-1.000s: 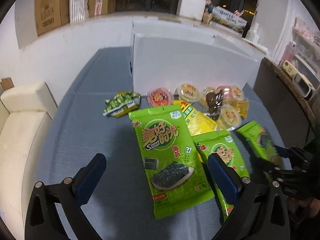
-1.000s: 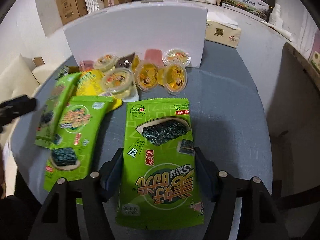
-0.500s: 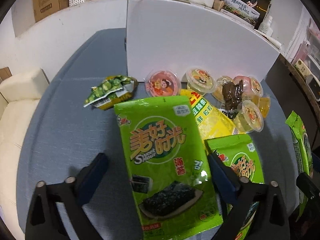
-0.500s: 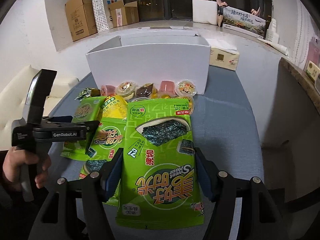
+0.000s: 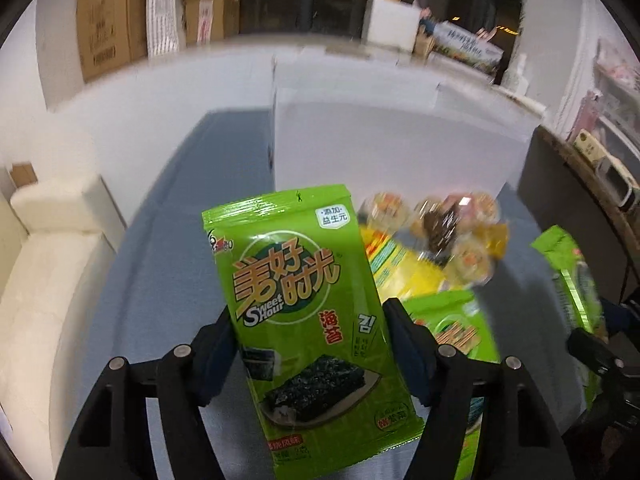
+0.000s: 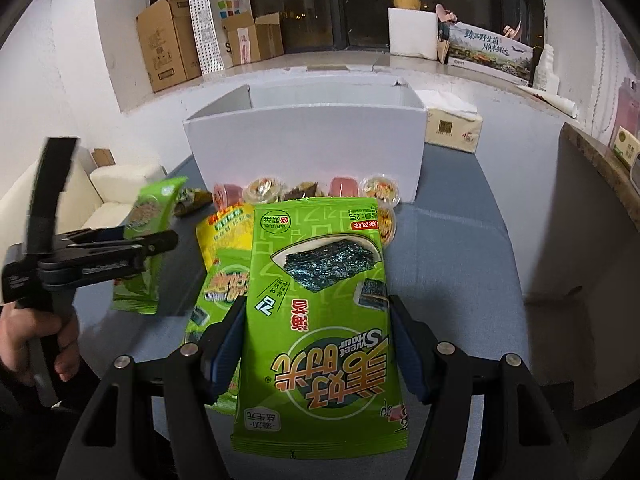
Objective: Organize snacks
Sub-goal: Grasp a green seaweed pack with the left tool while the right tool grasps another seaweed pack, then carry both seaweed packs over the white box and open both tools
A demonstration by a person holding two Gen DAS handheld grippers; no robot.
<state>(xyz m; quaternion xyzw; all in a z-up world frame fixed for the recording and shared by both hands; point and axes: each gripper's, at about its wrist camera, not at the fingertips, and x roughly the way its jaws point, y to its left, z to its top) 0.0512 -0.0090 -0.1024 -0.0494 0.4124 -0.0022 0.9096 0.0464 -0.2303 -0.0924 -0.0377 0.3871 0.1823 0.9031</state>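
Note:
In the left wrist view a green seaweed pack [image 5: 296, 280] stands upright between my left gripper's [image 5: 310, 320] jaws, which are closing and press on its sides; it is lifted off the blue table [image 5: 172, 264]. My right gripper [image 6: 316, 308] is shut on a second green seaweed pack [image 6: 320, 280], held upside down above the table. From the right wrist view the left gripper [image 6: 160, 240] shows at the left with its pack [image 6: 150, 216]. The open white box [image 6: 304, 148] stands behind the snacks.
Jelly cups [image 6: 380, 190] line the box's front wall. A yellow pack [image 6: 228, 232], another green seaweed pack [image 6: 216, 292] and a small green bag [image 6: 192, 200] lie on the table. A tissue box [image 6: 452, 128] sits right of the box, a white sofa [image 5: 52, 260] left of the table.
My left gripper has closed on the seaweed pack that lay on the table and raised it. The right gripper has risen with its pack still gripped.

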